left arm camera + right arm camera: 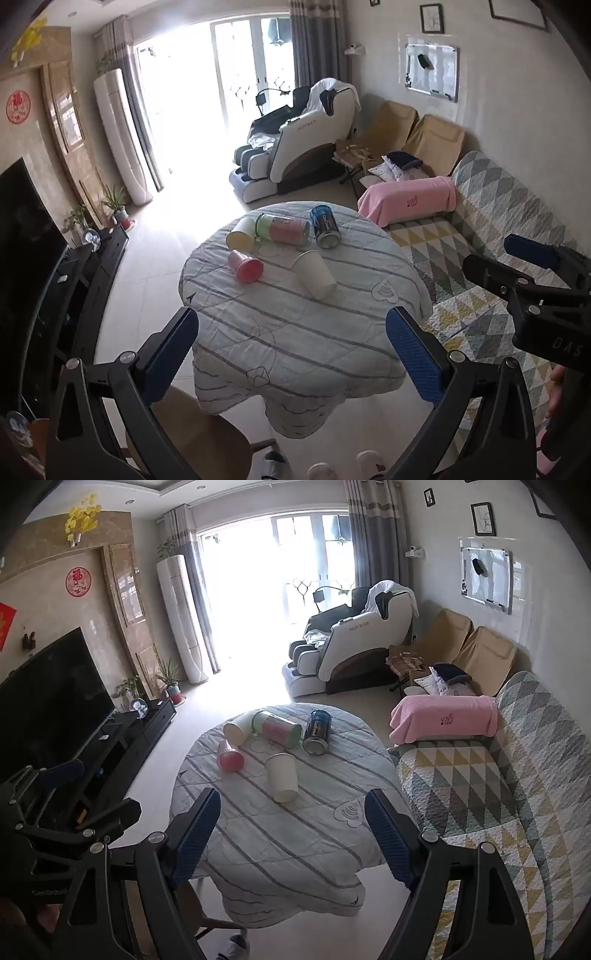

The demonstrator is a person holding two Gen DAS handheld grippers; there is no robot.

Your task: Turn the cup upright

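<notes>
A round table [295,332] [266,842] under a striped cloth holds several containers, all lying on their sides. A white paper cup [314,274] [282,777] lies nearest. A pink cup [245,266] [229,760] lies to its left. A cream cup [241,234] [236,728] lies at the back left. My left gripper [291,328] is open and empty, held above the table's near part. My right gripper [291,812] is open and empty, also short of the cups.
A green and pink canister [284,229] [277,728] and a dark blue can [325,227] [317,733] lie at the back of the table. A quilted sofa [480,775] runs along the right, a TV cabinet [122,734] along the left. A wooden chair [207,435] stands below the near edge.
</notes>
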